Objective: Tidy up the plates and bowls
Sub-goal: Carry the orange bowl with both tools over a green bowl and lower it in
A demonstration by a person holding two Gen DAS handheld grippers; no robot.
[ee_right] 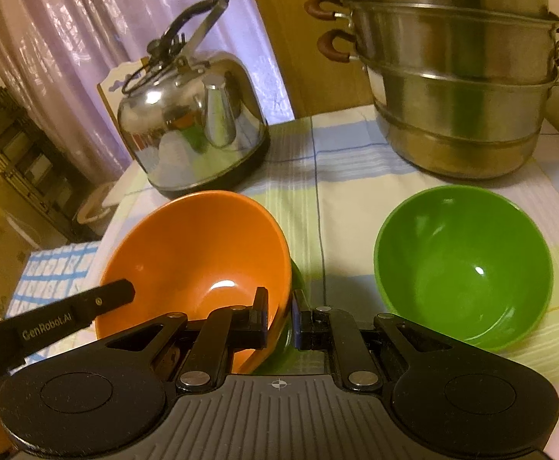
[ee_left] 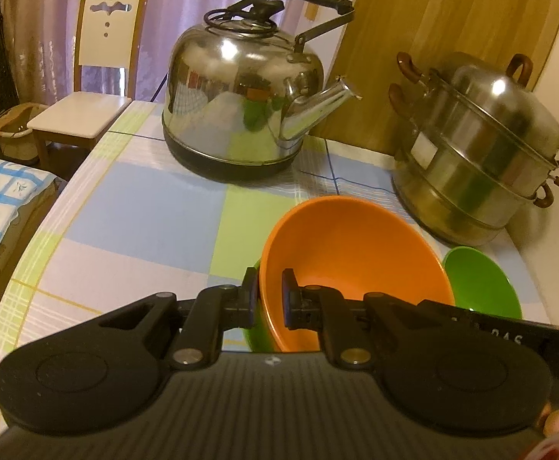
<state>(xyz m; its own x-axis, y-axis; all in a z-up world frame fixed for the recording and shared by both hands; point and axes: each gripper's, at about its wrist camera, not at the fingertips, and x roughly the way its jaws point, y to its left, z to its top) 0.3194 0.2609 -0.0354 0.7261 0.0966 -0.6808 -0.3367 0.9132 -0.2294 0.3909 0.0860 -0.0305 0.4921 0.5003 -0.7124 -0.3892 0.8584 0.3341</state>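
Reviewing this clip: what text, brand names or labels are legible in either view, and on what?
"GenRobot.AI": on the left hand-held gripper's black finger, seen from the right wrist view.
Raised letters on the black arm at the right of the left wrist view: too blurred to read.
Nothing else legible.

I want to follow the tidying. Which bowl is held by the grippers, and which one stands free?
The orange bowl: both the left gripper and right gripper pinch its rim. The green bowl stands free on the table.

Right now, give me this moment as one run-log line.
left claw: shut on round orange plastic bowl rim | right claw: shut on opposite rim | bowl tilted | round green plastic bowl: upright on table, untouched
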